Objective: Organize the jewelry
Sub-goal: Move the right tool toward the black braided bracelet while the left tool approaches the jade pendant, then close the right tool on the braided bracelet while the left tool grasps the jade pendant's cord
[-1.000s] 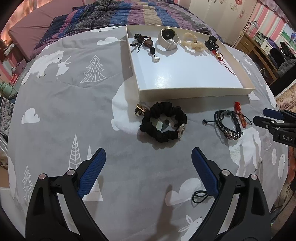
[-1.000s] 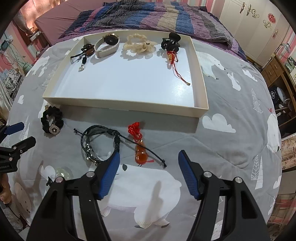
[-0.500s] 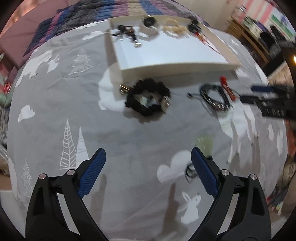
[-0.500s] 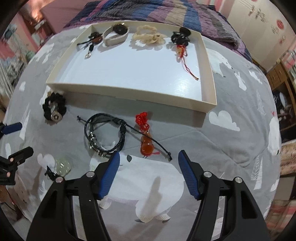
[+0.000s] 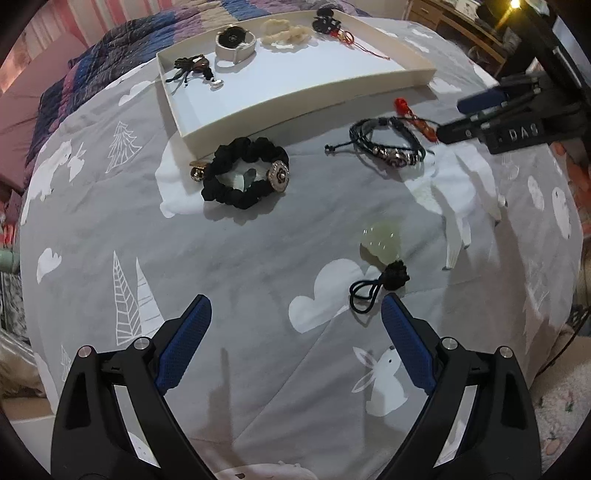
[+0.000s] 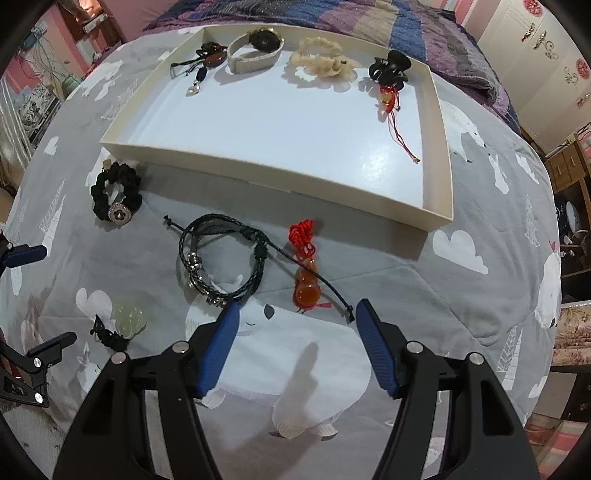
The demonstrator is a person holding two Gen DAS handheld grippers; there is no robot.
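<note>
A cream tray (image 5: 306, 99) (image 6: 258, 168) on the grey bedspread holds a white watch (image 6: 255, 50), a cream scrunchie (image 6: 321, 61), a black claw clip (image 6: 391, 68) and a dark pendant (image 6: 208, 57). In front of it lie a black scrunchie bracelet (image 5: 245, 173) (image 6: 116, 197), a black braided bracelet (image 5: 388, 144) (image 6: 221, 258), an orange gourd charm with a red knot (image 6: 306, 273) and a pale jade pendant on black cord (image 5: 380, 247) (image 6: 127, 321). My left gripper (image 5: 295, 321) stands open just short of the jade pendant. My right gripper (image 6: 295, 321) stands open just short of the gourd charm.
A striped blanket (image 6: 332, 18) lies behind the tray. White cupboards (image 6: 546, 48) stand at the far right, a wooden desk (image 5: 461, 22) beyond the bed. The bedspread's edge (image 5: 554, 325) drops off to the right.
My left gripper has drifted right and rolled, so the jade pendant now lies just ahead of its right finger. The right gripper has turned slightly, with the gourd charm nearer its fingers.
</note>
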